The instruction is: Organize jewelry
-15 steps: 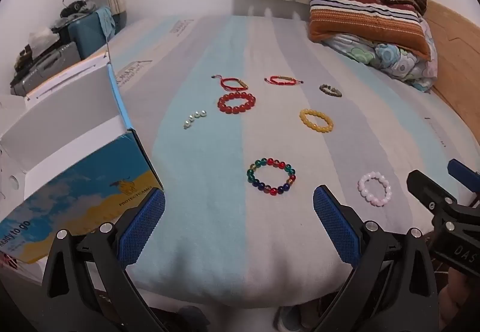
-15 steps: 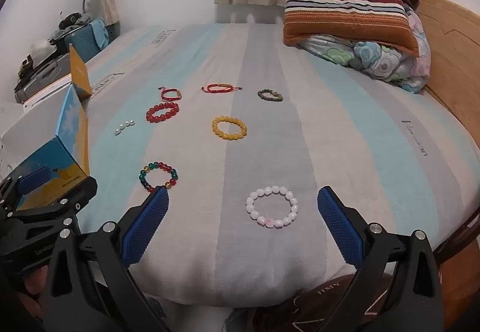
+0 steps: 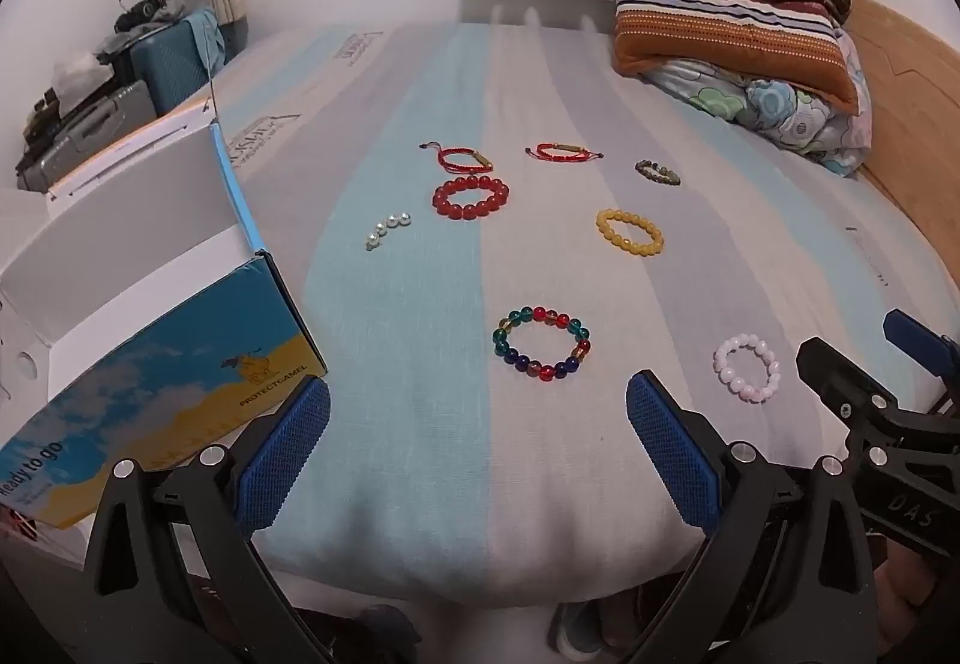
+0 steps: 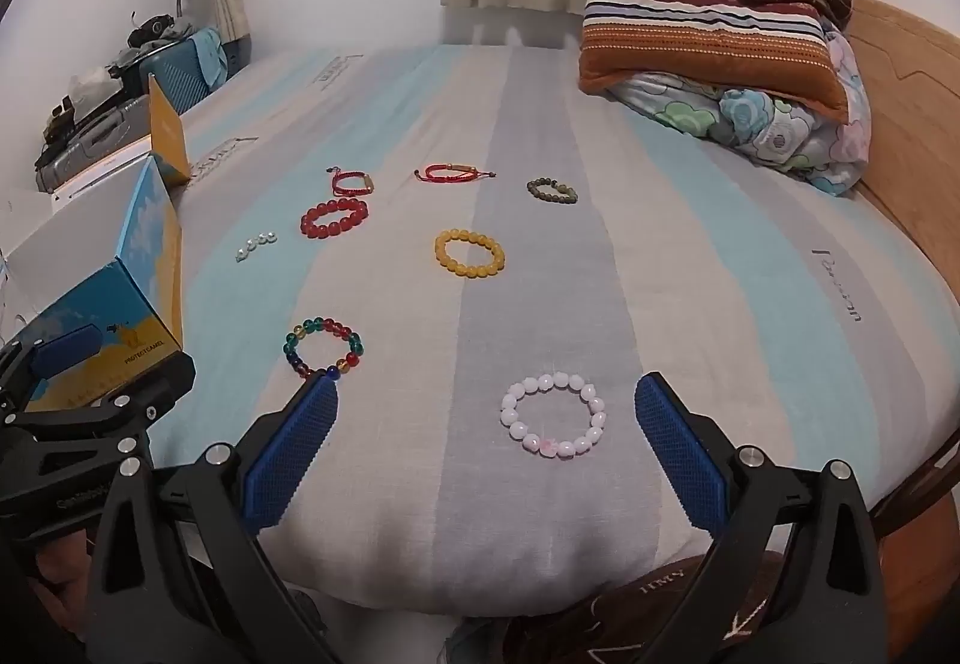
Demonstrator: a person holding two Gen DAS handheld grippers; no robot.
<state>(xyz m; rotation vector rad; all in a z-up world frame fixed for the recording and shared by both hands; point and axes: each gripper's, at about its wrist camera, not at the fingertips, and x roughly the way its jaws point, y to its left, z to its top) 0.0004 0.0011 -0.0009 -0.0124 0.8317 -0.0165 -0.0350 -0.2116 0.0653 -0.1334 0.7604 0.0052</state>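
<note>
pink bracelet (image 4: 553, 415) flat on bed (image 4: 690, 256), just ahead of right tongs (image 4: 486, 448), spread, empty | multicolour bracelet (image 3: 542, 343) ahead of left tongs (image 3: 478, 448), spread, empty; open box (image 3: 150, 304) at left | risk: soft sheet bunches under the pads; round beads roll, slip free; neighbours dragged

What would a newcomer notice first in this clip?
Beaded bracelets lie spread across the striped bedsheet: a multicoloured glass-bead bracelet and a pale pink bead bracelet nearest, a yellow bead bracelet behind them. An open blue-and-yellow cardboard box stands at the left edge.
</note>
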